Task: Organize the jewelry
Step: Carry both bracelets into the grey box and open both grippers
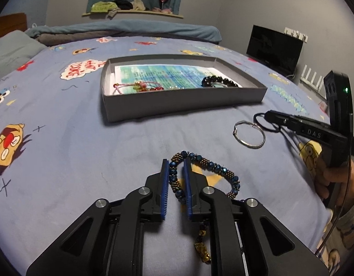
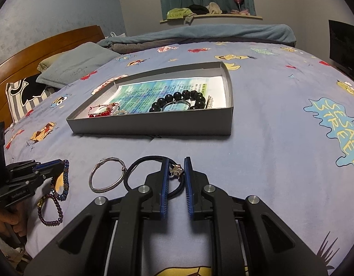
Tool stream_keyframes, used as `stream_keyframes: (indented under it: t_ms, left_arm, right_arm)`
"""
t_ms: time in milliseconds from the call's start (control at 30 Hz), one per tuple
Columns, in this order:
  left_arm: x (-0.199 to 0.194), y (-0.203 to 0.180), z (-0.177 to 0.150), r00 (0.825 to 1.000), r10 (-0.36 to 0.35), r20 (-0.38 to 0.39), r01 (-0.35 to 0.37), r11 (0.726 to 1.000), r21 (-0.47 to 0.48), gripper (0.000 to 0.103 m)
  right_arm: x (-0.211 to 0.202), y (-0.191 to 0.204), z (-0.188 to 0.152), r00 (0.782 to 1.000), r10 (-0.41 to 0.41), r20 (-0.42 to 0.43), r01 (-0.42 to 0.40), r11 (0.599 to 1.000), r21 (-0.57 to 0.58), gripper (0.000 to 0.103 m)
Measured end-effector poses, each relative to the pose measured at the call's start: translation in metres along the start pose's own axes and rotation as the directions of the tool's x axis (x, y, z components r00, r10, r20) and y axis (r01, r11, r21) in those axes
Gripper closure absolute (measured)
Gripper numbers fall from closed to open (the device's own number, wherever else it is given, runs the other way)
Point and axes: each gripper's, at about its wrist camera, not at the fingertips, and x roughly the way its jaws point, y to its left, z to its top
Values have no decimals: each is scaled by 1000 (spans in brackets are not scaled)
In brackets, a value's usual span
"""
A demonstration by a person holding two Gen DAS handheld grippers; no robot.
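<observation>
Left wrist view shows the left gripper (image 1: 176, 163) closed on a blue and bronze beaded bracelet (image 1: 219, 169), its blue pads pressing one side of the loop while the rest of the loop lies on the bedspread (image 1: 61, 161) to the right of the fingers. A gold charm (image 1: 202, 249) on a dark strand lies on the cloth below the gripper. Further right lies a thin silver bangle (image 1: 249, 134), touching a black cord bracelet (image 1: 267, 122) that the right gripper (image 1: 266, 115) holds at its tip. Right wrist view shows that gripper (image 2: 176, 164) pinching the black cord bracelet (image 2: 140, 172) at a small star-shaped metal charm (image 2: 176, 170), with the cord looping out on the left of the fingers beside the silver bangle (image 2: 106, 174). A purple bead bracelet (image 2: 51, 209) lies near the bed's near edge, by the left gripper (image 2: 59, 163). Toward the middle of the bed stands a shallow grey box (image 2: 153, 124) lined with a printed sheet; inside it, a black bead bracelet (image 2: 179, 101) lies at the right end and red and pink beaded pieces (image 2: 103, 111) at the left end.
</observation>
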Motion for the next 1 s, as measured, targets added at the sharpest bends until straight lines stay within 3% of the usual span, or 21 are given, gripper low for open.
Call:
stream_keyframes:
  t_ms: [567, 700, 1000]
  left_arm:
    - [6, 3, 1, 1000, 2, -27, -3, 1000, -13, 86]
    - [2, 3, 2, 1000, -6, -8, 6, 1000, -18, 95]
    - [-16, 5, 13, 997, -45, 55, 46, 999, -28, 96]
  right_arm:
    - [9, 1, 0, 999, 19, -40, -18, 1000, 2, 90]
    - [4, 1, 0, 999, 32, -21, -32, 999, 1, 90]
    - [-14, 6, 10, 997, 61, 46, -61, 998, 5, 90]
